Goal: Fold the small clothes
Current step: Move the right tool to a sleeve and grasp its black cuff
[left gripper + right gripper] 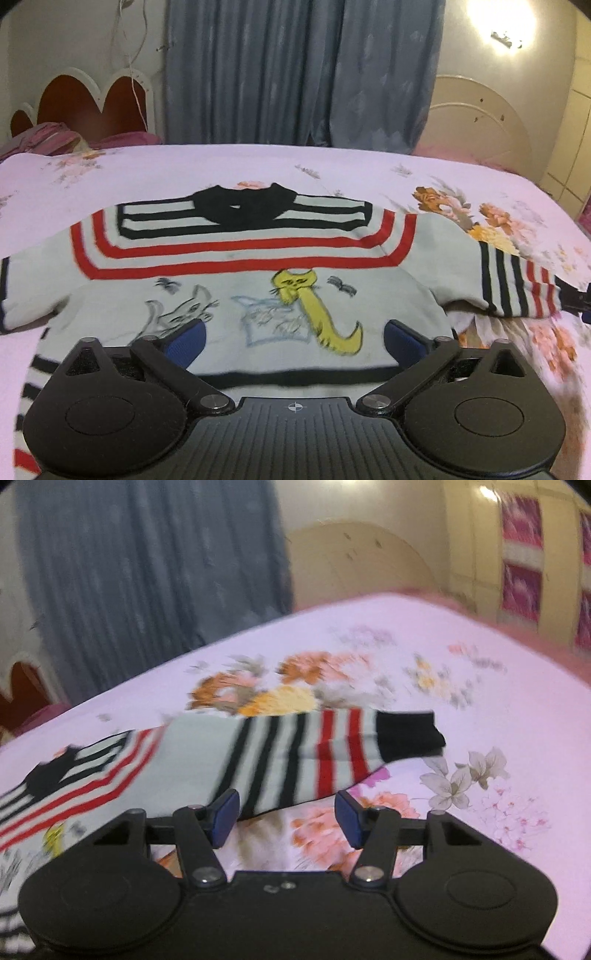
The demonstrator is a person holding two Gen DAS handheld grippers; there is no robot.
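A: Nearest the left wrist camera is the left gripper [293,338], its two blue pads spread wide over the lower body of the sweater [236,288], pinching nothing.

B: And the right gripper [286,819]?

A: Also spread, with nothing between the pads. Its left pad sits just at the near edge of the sleeve [295,753]; I cannot tell whether it touches the cloth.

B: How does the garment lie?

A: One sweater, flat on the bed [221,170], front up. The black collar [243,205] points to the far side and the hem toward the left gripper, so its body runs near to far. The sleeves reach out to either side.

B: Counts?

A: Two grippers and one sweater. There is one yellow cat [317,310] on the chest with paler drawn figures beside it.

B: What differs between views?

A: The left view shows the whole chest, both sleeves, the grey curtains [295,70] and a red headboard [81,99]. The right view shows the right sleeve up close, lying across the frame with its black cuff [410,734] to the right, and the floral print of the sheet [480,664].
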